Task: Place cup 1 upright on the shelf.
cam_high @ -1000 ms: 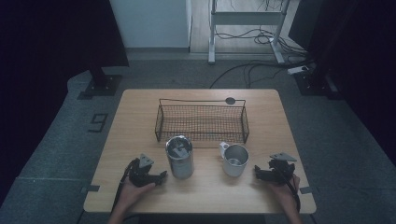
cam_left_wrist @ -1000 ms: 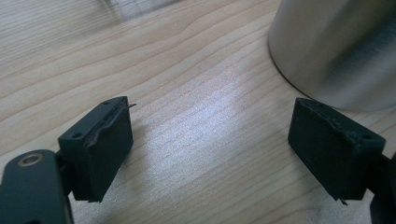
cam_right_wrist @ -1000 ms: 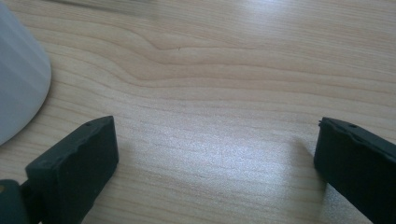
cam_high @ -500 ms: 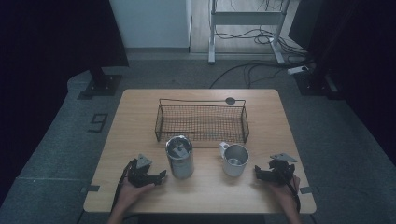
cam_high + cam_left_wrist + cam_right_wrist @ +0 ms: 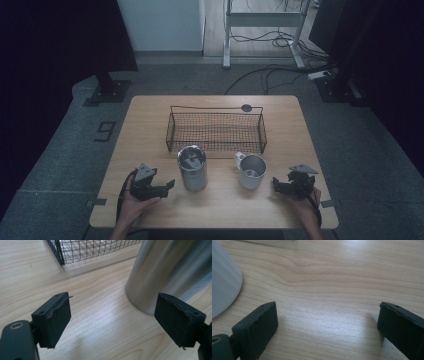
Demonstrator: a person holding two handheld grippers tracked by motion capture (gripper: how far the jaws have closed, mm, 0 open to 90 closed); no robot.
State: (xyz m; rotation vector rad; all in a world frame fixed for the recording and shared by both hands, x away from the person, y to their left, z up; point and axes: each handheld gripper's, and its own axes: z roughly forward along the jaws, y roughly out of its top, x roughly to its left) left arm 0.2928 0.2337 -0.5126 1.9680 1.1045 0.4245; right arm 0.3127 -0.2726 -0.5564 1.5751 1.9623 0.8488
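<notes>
Low left of the high view: left gripper [image 5: 170,184] in a hand, jaws spread wide and pointing right toward the tall steel canister [image 5: 192,170], just beside it but apart. In the left gripper view [image 5: 112,322], jaws likewise wide, bare wood between them, canister [image 5: 170,272] upright at upper right, behind the right-hand jaw; corner of the wire basket [image 5: 95,247] at the top edge.

Low right of the high view: right gripper [image 5: 276,183] in the other hand, jaws pointing left toward the steel mug [image 5: 251,172], near it, not touching. In the right gripper view [image 5: 327,325], jaws apart, having just been closing a little, bare wood between them, pale side of the mug [image 5: 222,277] at the left edge.

Canister and mug side by side at lower centre of the surface [image 5: 150,130], upright, just in front of the basket [image 5: 215,131].
</notes>
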